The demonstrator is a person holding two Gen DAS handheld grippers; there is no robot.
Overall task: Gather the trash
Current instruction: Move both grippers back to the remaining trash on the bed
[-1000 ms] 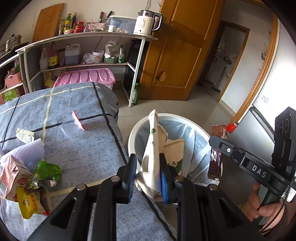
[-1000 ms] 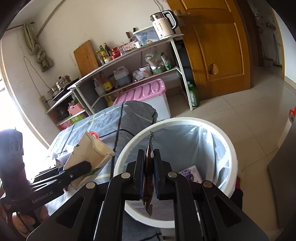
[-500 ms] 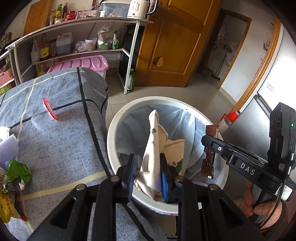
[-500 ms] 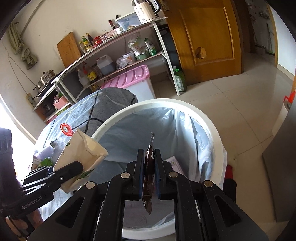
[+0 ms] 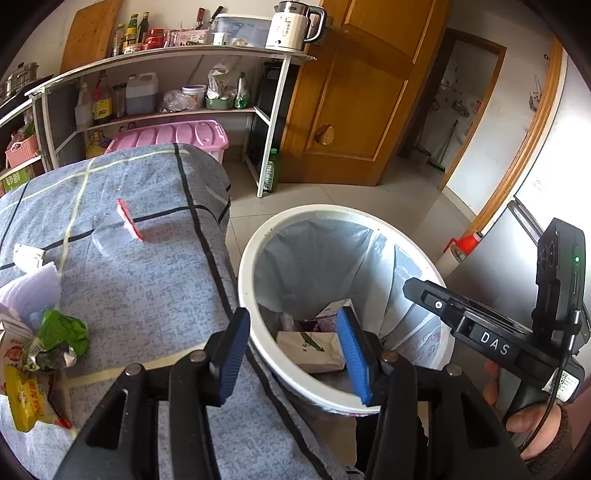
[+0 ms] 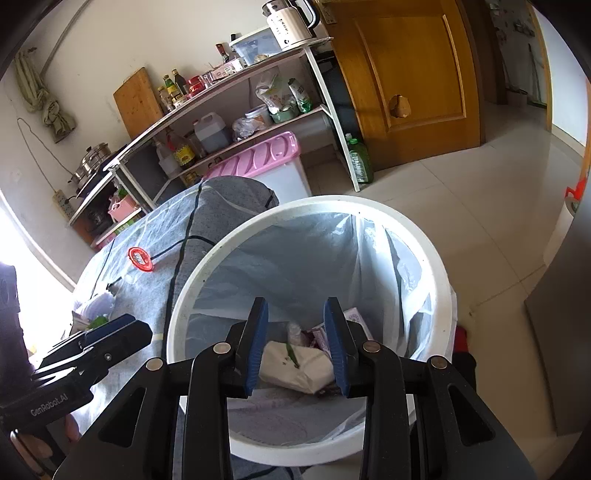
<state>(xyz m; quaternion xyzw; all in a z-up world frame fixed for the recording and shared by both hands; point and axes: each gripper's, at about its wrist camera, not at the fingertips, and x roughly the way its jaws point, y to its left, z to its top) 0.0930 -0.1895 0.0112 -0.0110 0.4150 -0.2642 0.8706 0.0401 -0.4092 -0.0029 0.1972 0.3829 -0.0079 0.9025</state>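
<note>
The bin (image 6: pixel 439 295) is smooth white plastic lined with a thin, glossy, crinkled film bag (image 6: pixel 295 266), and a matt cream paper bag (image 6: pixel 295 365) lies creased at its bottom. At the left of the frame the counter (image 5: pixel 147 295) wears a matt, rough-looking blue-grey cloth, carrying a shiny crumpled green wrapper (image 5: pixel 61 332). The door (image 5: pixel 354 110) at upper right is varnished wood, the kettle (image 5: pixel 293 26) glossy plastic and metal, the floor (image 6: pixel 480 192) polished tile.

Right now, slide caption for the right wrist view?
Right gripper opening empty over the lined trash bin; paper bag inside.
</note>
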